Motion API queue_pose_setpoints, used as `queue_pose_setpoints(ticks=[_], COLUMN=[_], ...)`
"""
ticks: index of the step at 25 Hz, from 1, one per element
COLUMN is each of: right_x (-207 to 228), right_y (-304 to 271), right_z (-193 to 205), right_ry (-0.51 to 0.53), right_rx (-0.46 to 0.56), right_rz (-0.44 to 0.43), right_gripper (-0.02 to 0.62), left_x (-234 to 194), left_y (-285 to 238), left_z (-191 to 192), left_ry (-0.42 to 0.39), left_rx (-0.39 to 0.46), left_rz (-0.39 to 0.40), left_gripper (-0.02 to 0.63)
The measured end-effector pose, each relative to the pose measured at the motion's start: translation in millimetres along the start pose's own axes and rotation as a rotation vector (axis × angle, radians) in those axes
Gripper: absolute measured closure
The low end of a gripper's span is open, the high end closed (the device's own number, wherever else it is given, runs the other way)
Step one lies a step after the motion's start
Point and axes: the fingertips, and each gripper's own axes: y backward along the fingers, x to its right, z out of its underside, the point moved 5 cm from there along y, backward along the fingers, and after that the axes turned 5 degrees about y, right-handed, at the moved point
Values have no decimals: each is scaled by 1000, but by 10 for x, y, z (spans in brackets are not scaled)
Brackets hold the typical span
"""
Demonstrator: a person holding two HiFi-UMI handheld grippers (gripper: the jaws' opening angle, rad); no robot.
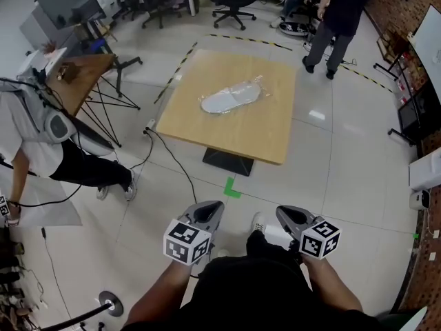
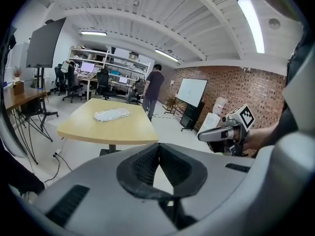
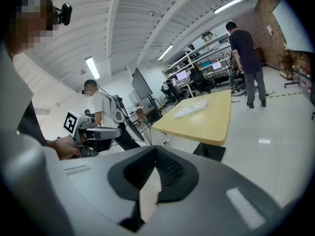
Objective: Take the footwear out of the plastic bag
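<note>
At the far left a person in a white top [image 1: 27,136] bends beside a small wooden side table [image 1: 86,71] on thin black legs. A black cable [image 1: 180,164] trails over the pale tiled floor from the left corner of the main table toward the near side.

The left gripper [image 1: 213,207] is held low in front of the wearer, well short of the table and pointing toward it. Its jaws are pressed together at the tips with nothing between them, and only floor shows through the small gap behind the pads.

Beyond it stands the square wooden table [image 1: 207,133] on a dark base. The plastic bag [image 1: 231,96] lies on its top, about midway across and toward the far half, with bare wood all round it. The footwear [image 1: 222,101], pale and flat, is inside the clear bag. Its long axis runs diagonally from near-left to far-right. The broader end lies near-left, and the bag's crumpled end points far-right. Which end is the toe cannot be made out.

A green tape mark [image 1: 232,187] sits on the floor just near of the table base.

The right gripper [image 1: 284,214] is level with the left one and apart from it. Its jaws are likewise closed and empty.

At the far right a person in dark clothes [image 1: 337,19] stands on the floor beyond the table.
</note>
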Motion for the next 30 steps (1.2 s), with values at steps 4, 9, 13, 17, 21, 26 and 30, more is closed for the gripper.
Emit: queue_pose_setpoints(ticks=[4,9,13,17,21,26,30], right_x=[410,867,1103,1208,1351,1531,1687], right_y=[-158,-342,-509,-659,-846,-1084,-1330], right_z=[-469,-872,-1019,-1012,-1048,-1266,-1399], right_ry=[39,101,93,56,28,18,-23], right_rx=[33,30,20,4,-30,-40,-50], right_rz=[-59,-123,-141,-150,-127,-43,36], right_gripper=[594,594,594,594,594,594,594], left_x=[-80,-191,-312,-570,-1054,-1968,-2669], left_y=[-378,-836,-1069,-1209,-1404,-1799,-2213], left_z=[-410,-900,-1085,-1206,-1346,-1178,-864], left_ry=[-32,-85,-103,-179,-274,-428,-457], left_rx=[16,55,38,8,-37,-168,-345], left_rz=[-56,-138,-174,-229,-293,-393,-424], left_gripper=[598,598,598,597,597,584,478])
